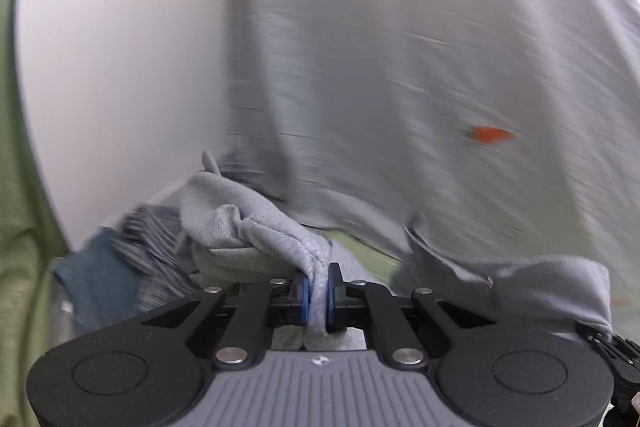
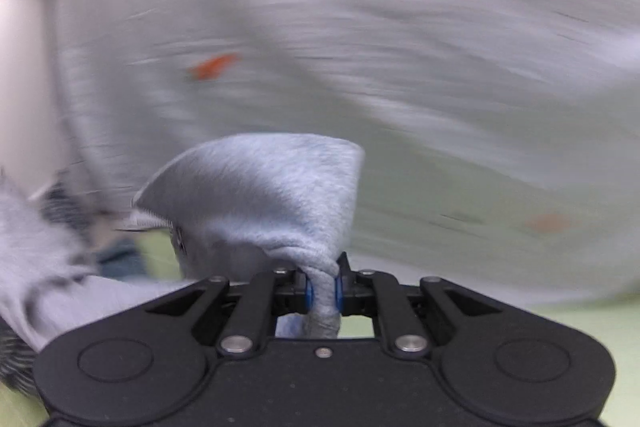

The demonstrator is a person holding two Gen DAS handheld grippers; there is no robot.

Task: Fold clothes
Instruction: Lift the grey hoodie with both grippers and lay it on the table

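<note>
A light grey fleece garment (image 1: 256,227) is bunched in front of my left gripper (image 1: 318,291), whose blue pads are shut on a fold of its edge. In the right wrist view the same grey garment (image 2: 272,187) rises in a cone from my right gripper (image 2: 322,289), which is shut on another pinched edge. More of the garment hangs to the right in the left wrist view, and my right gripper shows at that frame's lower right edge (image 1: 612,347). Both views are blurred by motion.
A pale grey sheet with orange marks (image 1: 400,47) fills the background over a green surface (image 1: 372,251). A white wall (image 1: 120,67) stands at the left. A dark teal and striped pile of clothes (image 1: 120,267) lies at the lower left.
</note>
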